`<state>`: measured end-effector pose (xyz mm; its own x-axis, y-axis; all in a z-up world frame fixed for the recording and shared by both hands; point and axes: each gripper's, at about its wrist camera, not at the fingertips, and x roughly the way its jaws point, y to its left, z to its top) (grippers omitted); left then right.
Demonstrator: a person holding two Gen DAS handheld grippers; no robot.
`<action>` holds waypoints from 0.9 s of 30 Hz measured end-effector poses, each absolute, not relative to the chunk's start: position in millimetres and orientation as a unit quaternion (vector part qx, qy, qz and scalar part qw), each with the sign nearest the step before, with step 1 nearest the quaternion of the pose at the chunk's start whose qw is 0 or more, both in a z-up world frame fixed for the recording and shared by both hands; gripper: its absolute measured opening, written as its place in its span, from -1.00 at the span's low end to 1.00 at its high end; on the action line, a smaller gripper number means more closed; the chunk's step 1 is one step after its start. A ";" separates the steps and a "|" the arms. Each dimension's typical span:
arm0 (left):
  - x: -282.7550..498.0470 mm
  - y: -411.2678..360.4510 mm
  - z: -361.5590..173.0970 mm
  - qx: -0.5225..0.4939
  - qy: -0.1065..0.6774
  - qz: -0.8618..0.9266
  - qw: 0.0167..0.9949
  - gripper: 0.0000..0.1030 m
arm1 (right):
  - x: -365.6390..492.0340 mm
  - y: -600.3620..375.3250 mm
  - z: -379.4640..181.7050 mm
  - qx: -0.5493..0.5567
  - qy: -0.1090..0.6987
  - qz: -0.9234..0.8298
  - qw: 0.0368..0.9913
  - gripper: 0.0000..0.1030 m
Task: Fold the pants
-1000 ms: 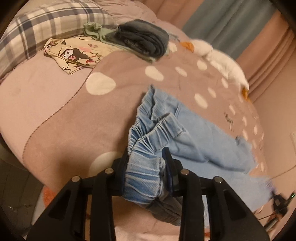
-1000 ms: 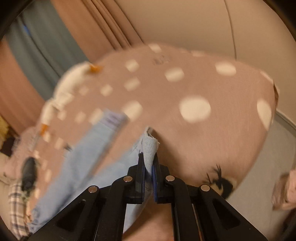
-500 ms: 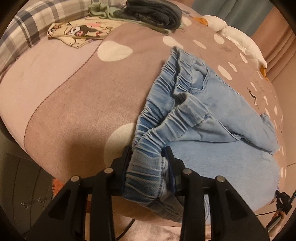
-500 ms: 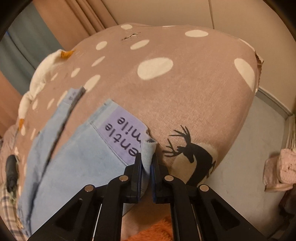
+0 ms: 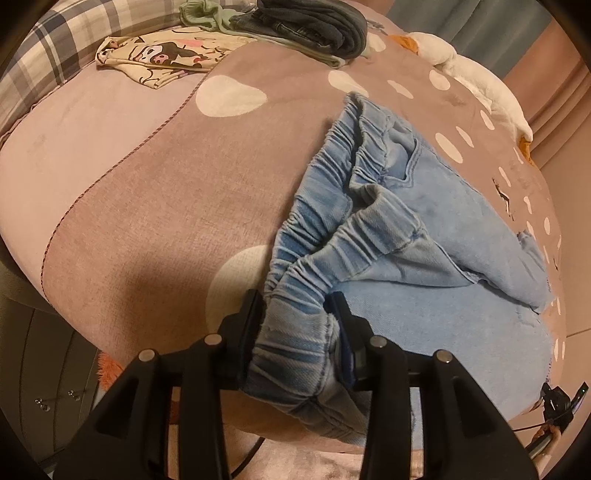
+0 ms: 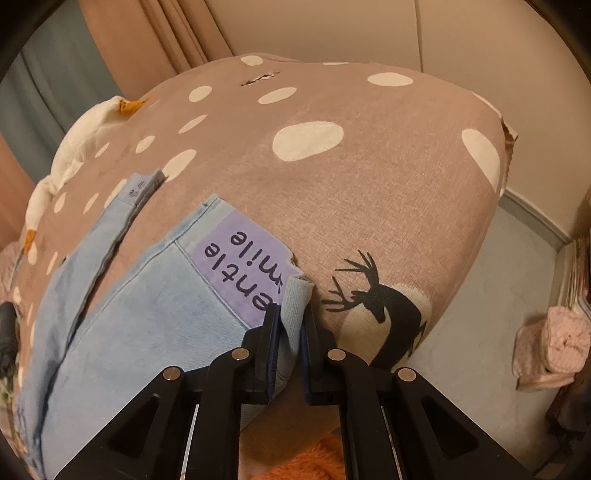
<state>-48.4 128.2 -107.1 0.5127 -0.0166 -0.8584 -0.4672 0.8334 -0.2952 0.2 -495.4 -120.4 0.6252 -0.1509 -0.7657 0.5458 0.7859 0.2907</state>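
Light blue denim pants lie spread on a brown blanket with white dots. My left gripper is shut on the elastic waistband at the near edge of the bed. My right gripper is shut on the hem of one pant leg, beside a purple cuff patch with lettering. The other leg lies farther off to the left. The waistband is bunched and partly twisted.
Dark folded clothes, a green garment and a cartoon-print cloth lie at the far side by a plaid pillow. A white plush toy lies by the curtains. Floor and a pink cloth are right of the bed.
Both grippers have pulled the pants toward the near edge and lowered them onto the blanket. The pants now lie flatter and more stretched out. Both grips are unchanged.
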 end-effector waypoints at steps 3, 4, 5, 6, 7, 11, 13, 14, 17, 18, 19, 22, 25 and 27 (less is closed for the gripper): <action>-47.9 127.7 -107.4 -0.255 0.475 0.136 0.831 -0.23 | 0.5 -494.8 -120.4 0.254 0.381 -0.204 0.865 -0.90; -47.2 127.8 -107.4 -0.256 0.475 0.136 0.831 -0.23 | 0.7 -494.1 -120.3 0.252 0.381 -0.206 0.865 -0.90; -47.1 127.9 -107.4 -0.257 0.475 0.136 0.831 -0.23 | 1.0 -493.3 -120.1 0.249 0.381 -0.208 0.866 -0.90; -46.7 127.5 -107.4 -0.257 0.475 0.135 0.831 -0.23 | 1.1 -492.6 -119.9 0.247 0.380 -0.210 0.866 -0.90; -46.4 127.2 -107.5 -0.256 0.476 0.135 0.830 -0.23 | 0.7 -492.3 -119.9 0.245 0.379 -0.211 0.867 -0.90; -47.2 126.7 -107.4 -0.259 0.473 0.138 0.831 -0.22 | -0.1 -492.1 -120.5 0.245 0.375 -0.212 0.869 -0.90; -48.7 125.4 -107.9 -0.261 0.467 0.142 0.833 -0.22 | 0.4 -491.3 -120.3 0.243 0.375 -0.213 0.869 -0.90; -49.4 124.7 -108.1 -0.260 0.465 0.143 0.834 -0.22 | 0.3 -491.2 -120.8 0.242 0.375 -0.213 0.869 -0.90; -50.8 124.7 -108.4 -0.263 0.461 0.146 0.835 -0.21 | 0.7 -489.6 -120.5 0.234 0.377 -0.219 0.869 -0.90; -51.3 125.0 -108.5 -0.265 0.460 0.146 0.835 -0.21 | 1.5 -488.8 -120.2 0.231 0.378 -0.222 0.869 -0.90; -52.1 125.4 -108.4 -0.267 0.458 0.146 0.835 -0.21 | 2.1 -487.9 -119.6 0.227 0.380 -0.225 0.868 -0.90; -53.8 126.4 -108.3 -0.270 0.454 0.142 0.837 -0.21 | 4.2 -485.9 -118.6 0.219 0.384 -0.232 0.866 -0.90; -55.1 121.4 -107.5 -0.252 0.451 0.130 0.846 -0.11 | 5.4 -485.4 -117.9 0.217 0.388 -0.239 0.863 -0.90; -57.0 118.2 -104.6 -0.246 0.451 0.136 0.847 -0.07 | 6.7 -485.3 -117.2 0.215 0.393 -0.242 0.861 -0.90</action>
